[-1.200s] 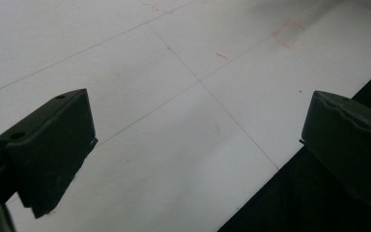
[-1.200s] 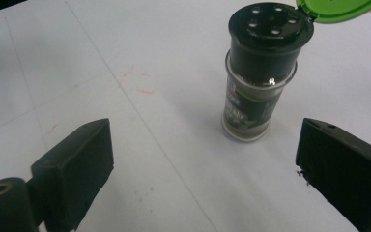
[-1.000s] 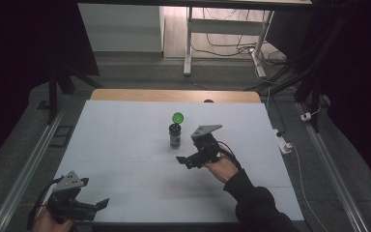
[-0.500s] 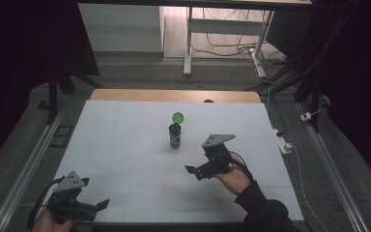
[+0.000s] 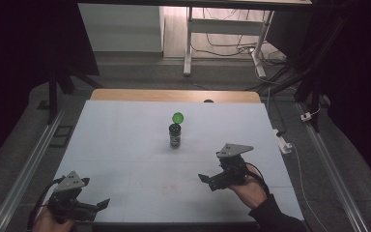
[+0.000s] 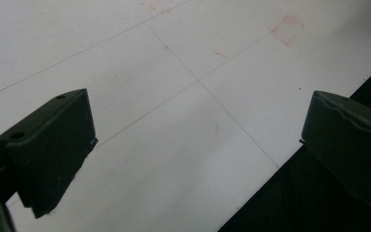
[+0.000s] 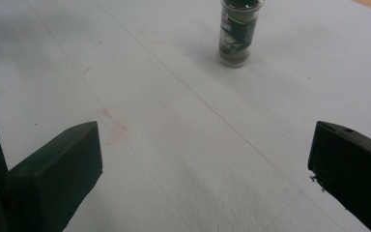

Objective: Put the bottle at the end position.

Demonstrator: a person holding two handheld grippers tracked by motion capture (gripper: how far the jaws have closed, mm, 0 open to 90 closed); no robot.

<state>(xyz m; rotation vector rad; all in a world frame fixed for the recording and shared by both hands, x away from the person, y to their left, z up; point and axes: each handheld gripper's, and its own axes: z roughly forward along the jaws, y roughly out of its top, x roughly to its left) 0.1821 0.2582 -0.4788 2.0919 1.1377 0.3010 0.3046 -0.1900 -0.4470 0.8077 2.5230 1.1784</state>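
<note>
At the near left corner of the white table top (image 5: 125,145), the left gripper (image 5: 99,207) is held low in a hand, its grey three-cornered plate on top and its black jaws pointing right along the table's front edge. In the left gripper view the jaws stand wide apart with nothing between them, over bare white surface and the dark drop beyond the edge.

Farther in, on the right, the right gripper (image 5: 206,180) sits in a hand with a dark sleeve, tilted down and aimed left and inward. Its jaws are likewise spread wide and empty, over faint red marks on the surface.

Beyond it, well apart, a small clear cylindrical jar with a dark printed label (image 7: 235,35) stands upright near the table's middle. The label's writing is too small to read. A round green lid (image 5: 178,117) shows just above the jar in the high view.
</note>
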